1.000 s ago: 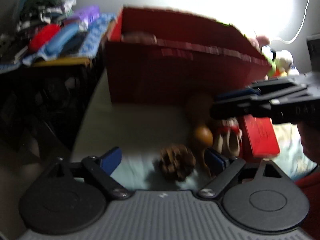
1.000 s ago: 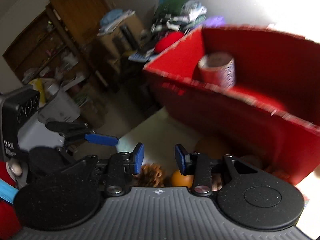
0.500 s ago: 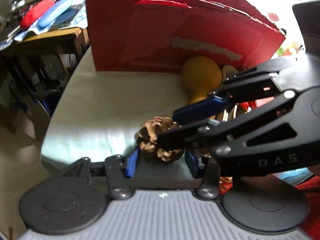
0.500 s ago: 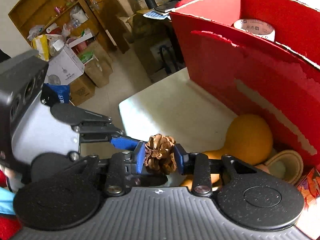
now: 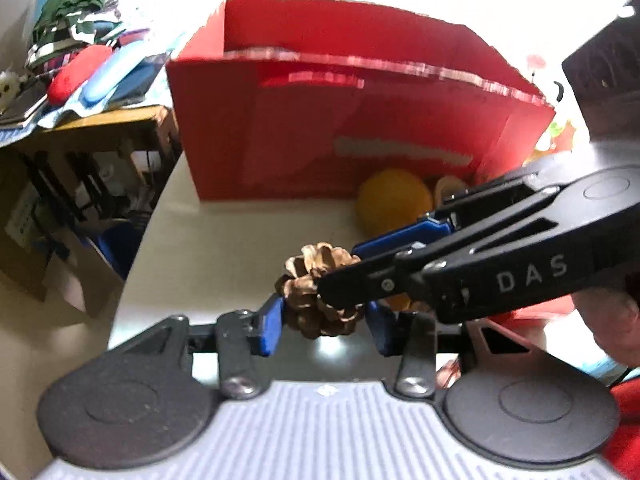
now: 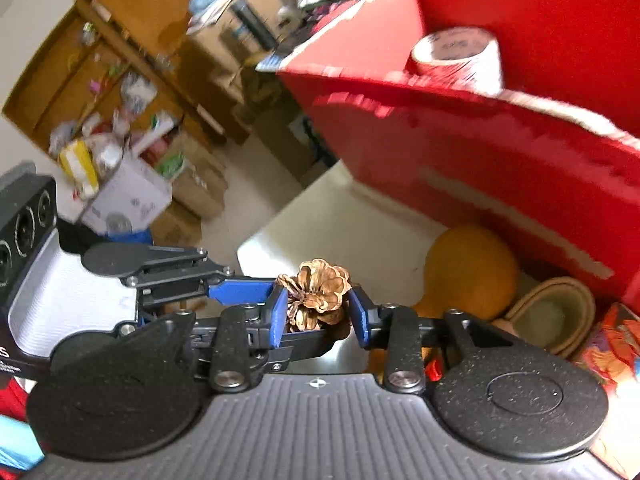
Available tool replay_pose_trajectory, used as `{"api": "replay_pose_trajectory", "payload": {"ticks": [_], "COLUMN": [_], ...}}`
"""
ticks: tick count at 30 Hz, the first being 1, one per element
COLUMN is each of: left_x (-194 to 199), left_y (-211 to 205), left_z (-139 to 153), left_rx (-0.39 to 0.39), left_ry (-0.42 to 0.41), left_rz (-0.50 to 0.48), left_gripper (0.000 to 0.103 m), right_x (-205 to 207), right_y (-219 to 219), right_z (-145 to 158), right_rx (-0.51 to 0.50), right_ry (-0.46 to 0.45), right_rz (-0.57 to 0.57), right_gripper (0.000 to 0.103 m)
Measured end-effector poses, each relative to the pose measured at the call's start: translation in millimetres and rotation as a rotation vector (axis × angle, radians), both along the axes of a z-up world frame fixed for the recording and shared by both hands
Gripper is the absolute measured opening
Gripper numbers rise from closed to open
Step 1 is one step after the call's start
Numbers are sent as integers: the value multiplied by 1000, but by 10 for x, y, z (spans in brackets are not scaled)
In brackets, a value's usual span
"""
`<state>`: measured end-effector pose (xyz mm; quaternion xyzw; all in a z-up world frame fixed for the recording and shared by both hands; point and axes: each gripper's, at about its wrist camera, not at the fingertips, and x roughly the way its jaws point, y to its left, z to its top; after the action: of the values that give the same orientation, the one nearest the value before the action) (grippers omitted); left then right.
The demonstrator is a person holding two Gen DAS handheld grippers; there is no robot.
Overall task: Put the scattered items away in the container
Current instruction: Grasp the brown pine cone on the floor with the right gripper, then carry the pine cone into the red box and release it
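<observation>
Pinecone (image 5: 320, 292) now pinched by both left tongs (image 5: 326, 326), just closed, and right tongs (image 6: 318, 314).

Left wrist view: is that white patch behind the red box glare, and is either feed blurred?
Left wrist view: yes, blown-out backlight above the red box, and its rim smears. Right wrist view: the box, tape roll and shelves streak with motion blur. In both, the pine cone stays sharp; fisheye bends the edges.

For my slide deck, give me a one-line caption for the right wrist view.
Both tools, right and left, close on one pine cone before the red box.
</observation>
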<state>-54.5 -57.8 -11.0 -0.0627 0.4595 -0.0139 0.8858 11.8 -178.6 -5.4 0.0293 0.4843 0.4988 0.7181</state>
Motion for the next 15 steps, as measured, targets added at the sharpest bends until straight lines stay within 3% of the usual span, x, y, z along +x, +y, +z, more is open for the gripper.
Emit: {"api": "replay_pose_trajectory", "payload": {"ticks": [5,9,12,15], "left_x": [73,424,818,1260], "left_y": [14,28,72,156], "left_z": [583,1051,1230,1195], "left_rx": [6,31,39,26], "left_ry": [-152,-256,-291,-259], "left_rz": [-92,-183,-234,-276], "left_gripper": [46,46,46,46], "right_x": [-26,161,455,816], "right_y": [-262,-418,-422,-364], "right_z": [527,989,1187,1163], "right_rx": [97,140,138,116], "right_ry": [-122,-233,-293,-267], "right_rz": [-94,-175,-241,-311], "right_gripper": [37,33,33,33]}}
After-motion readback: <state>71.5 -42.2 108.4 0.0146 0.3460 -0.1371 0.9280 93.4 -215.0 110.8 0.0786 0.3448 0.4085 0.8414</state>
